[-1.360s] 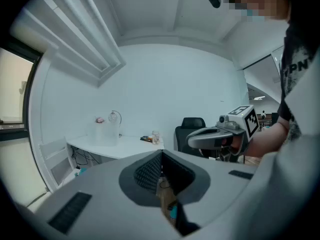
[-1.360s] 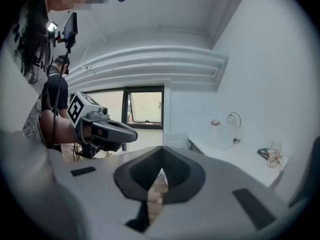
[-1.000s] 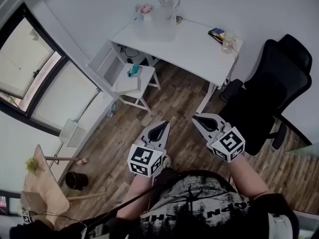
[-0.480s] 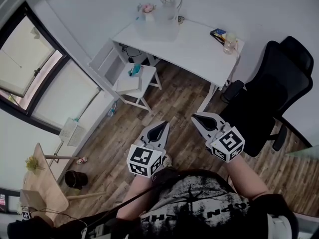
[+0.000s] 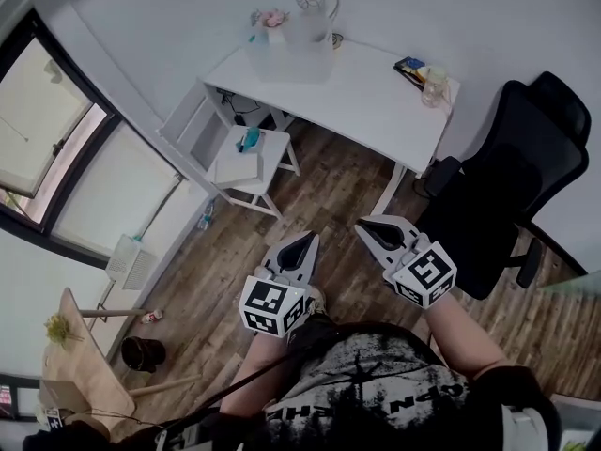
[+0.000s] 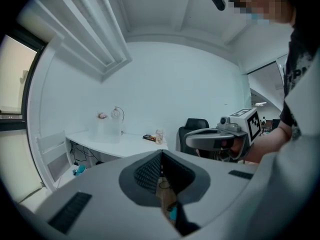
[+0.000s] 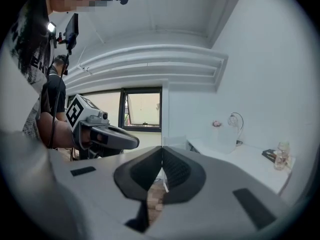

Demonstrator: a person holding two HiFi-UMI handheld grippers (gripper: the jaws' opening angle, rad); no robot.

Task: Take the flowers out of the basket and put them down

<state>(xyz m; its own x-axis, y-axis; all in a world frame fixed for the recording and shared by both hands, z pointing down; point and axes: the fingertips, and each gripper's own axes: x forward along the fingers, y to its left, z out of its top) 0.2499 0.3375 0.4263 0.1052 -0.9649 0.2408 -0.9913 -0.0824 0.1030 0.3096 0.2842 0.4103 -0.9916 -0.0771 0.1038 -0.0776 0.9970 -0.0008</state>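
The left gripper (image 5: 304,241) and right gripper (image 5: 364,225) are closed and empty above open wooden floor (image 5: 329,181). At 12 o'clock the pink flowers (image 5: 273,16) sit at the left side of a pale basket (image 5: 293,53) on the white desk (image 5: 371,97)'s far edge; a black chair (image 5: 512,186) crowds 2 o'clock

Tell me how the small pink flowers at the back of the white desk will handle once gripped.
The pink flowers look tiny beside the translucent white basket, so they are probably light. They show above its rim, with stems too small to make out; these are likely thin, floppy and easily crushed. A gentle grip low down seems safest.
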